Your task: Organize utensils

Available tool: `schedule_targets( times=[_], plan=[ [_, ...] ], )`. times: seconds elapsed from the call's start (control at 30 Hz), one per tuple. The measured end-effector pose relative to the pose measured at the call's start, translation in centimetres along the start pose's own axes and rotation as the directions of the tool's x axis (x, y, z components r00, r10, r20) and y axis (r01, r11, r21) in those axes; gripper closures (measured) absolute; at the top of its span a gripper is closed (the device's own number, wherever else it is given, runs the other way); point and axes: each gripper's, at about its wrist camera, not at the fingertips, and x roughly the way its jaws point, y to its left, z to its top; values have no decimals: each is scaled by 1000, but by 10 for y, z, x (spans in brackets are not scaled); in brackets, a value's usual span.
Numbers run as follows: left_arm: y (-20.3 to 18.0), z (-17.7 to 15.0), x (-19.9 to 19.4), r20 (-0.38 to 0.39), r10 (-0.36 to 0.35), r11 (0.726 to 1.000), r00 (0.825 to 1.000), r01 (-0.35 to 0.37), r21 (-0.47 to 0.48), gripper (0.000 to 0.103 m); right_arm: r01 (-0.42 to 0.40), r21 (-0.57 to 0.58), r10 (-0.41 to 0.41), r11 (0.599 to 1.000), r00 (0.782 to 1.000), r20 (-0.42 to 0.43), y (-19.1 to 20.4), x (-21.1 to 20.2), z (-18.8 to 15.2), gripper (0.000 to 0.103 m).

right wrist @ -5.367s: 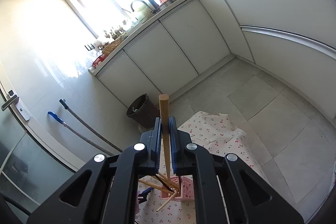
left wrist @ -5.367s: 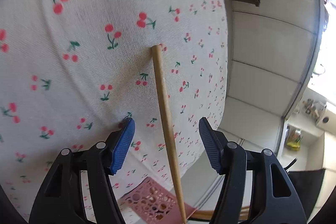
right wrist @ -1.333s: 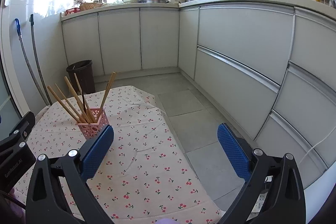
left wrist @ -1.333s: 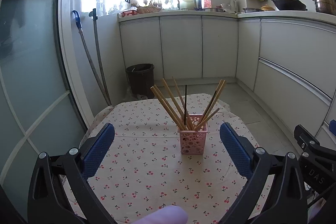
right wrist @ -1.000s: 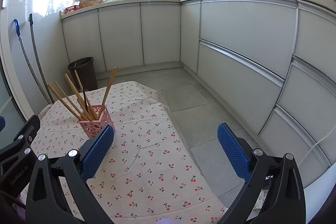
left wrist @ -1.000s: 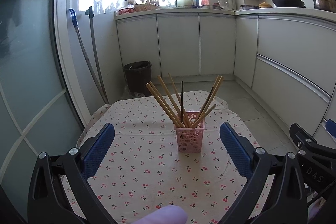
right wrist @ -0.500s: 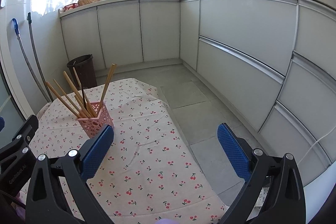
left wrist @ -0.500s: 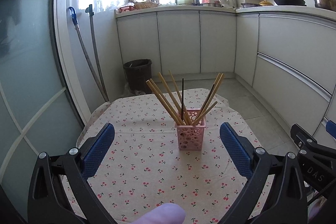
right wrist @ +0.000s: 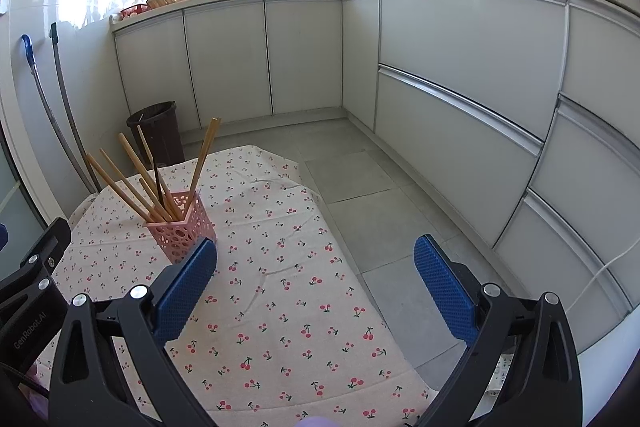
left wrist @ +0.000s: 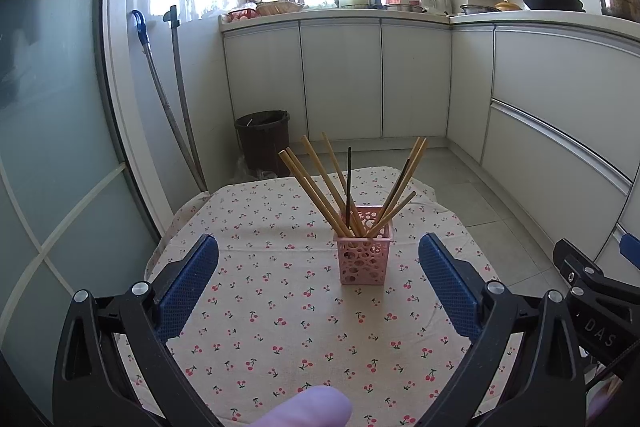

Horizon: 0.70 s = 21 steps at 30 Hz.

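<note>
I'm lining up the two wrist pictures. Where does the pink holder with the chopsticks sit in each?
Left wrist view: pink holder stands just right of centre on the cherry cloth.
Right wrist view: pink holder stands at left, just behind the left blue pad.
Shared landmark: the dark bin on the floor behind it.

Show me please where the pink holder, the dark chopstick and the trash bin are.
pink holder (left wrist: 363,259): left wrist view, its perforated front wall.
dark chopstick (left wrist: 349,179): left wrist view, middle of its shaft.
trash bin (left wrist: 264,143): left wrist view, its dark side wall.
</note>
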Motion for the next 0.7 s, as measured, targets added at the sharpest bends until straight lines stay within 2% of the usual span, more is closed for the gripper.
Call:
schedule_targets(
  times=[0.7],
  plan=[
    [2,-3,4,-11,6,1000,1000,-6,4,7,0,-3,0,1000,1000,-10,1,3,-5,7]
  ],
)
